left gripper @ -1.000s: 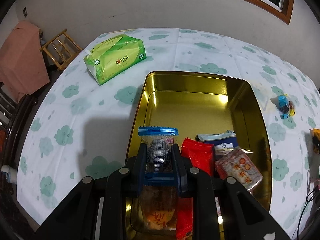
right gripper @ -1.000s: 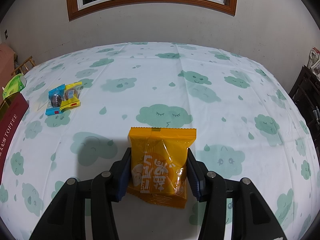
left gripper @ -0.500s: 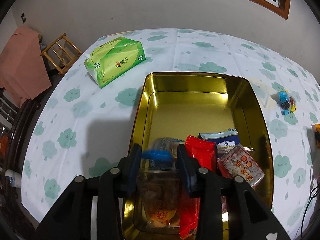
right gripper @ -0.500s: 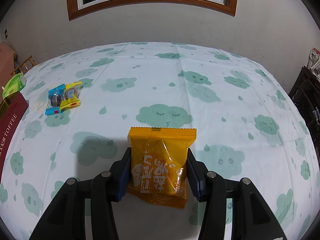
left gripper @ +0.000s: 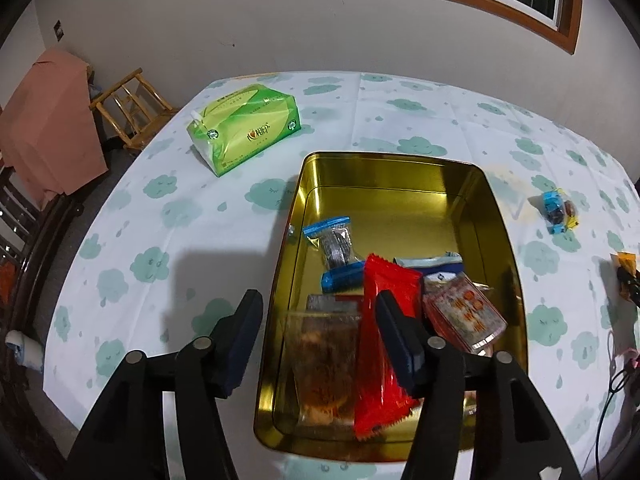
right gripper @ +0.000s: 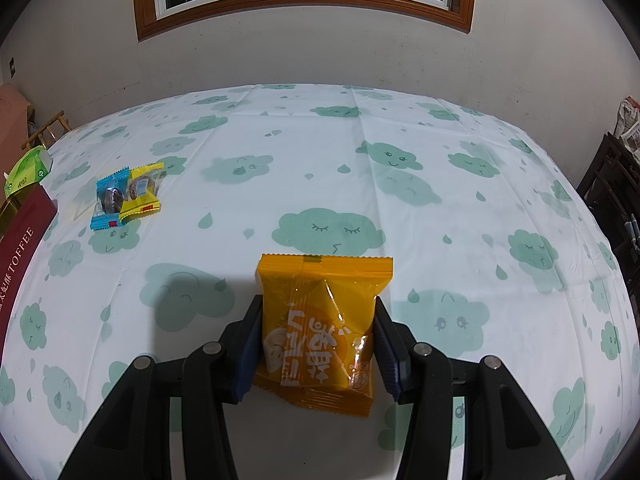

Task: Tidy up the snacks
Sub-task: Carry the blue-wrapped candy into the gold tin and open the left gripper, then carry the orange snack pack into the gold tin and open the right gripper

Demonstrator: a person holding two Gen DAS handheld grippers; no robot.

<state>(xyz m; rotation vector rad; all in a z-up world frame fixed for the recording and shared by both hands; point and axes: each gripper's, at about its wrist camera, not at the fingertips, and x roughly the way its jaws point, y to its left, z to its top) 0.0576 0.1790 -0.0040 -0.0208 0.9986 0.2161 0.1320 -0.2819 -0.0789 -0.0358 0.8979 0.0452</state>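
pale walls and a wood-framed window back a tabletop [right gripper: 400,200] under a cloud-print cloth. on it stands a gold tin [left gripper: 468,188], its near half filled with wrapped snacks. the left gripper [left gripper: 320,332] hangs above that near end, jaws opening with nothing between them; a blue-ended packet [left gripper: 336,248] lies loose in the tin just beyond. the right gripper [right gripper: 318,340] holds an orange packet [right gripper: 320,320], jaws pressed to its two sides, long axis pointing away. this packet likely goes next, and the tin lies far to its left. two small sweets [right gripper: 126,196] wait on the cloth between them.
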